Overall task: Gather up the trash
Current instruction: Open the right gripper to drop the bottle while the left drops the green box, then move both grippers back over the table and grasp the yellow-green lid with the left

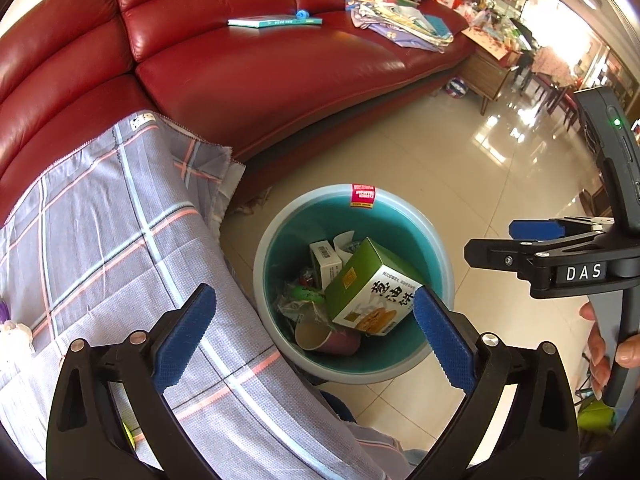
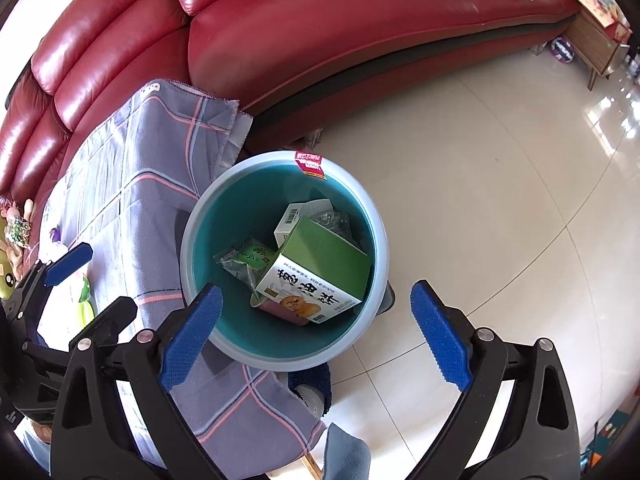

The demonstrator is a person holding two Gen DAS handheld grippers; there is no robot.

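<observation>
A round teal trash bin [image 1: 434, 256] [image 2: 280, 354] stands on the tiled floor beside a cloth-covered table. Inside lie a green snack box [image 1: 372, 288] [image 2: 320, 272], a small white box [image 1: 326, 262] [image 2: 290, 220], a paper cup [image 1: 326, 338] and plastic wrappers [image 2: 244, 260]. My left gripper [image 1: 312, 336] is open and empty, hovering over the bin's near edge; it also shows at the left of the right wrist view [image 2: 68, 264]. My right gripper [image 2: 316, 336] is open and empty above the bin; it shows at the right of the left wrist view [image 1: 520, 240].
A plaid grey cloth [image 1: 120, 240] [image 2: 132, 208] covers the table left of the bin, with small toys [image 2: 86, 300] on it. A red leather sofa [image 1: 260, 72] [image 2: 320, 32] stands behind, holding a book [image 1: 276, 21] and piled papers [image 1: 396, 12]. A wooden side table [image 1: 486, 72] stands at the right.
</observation>
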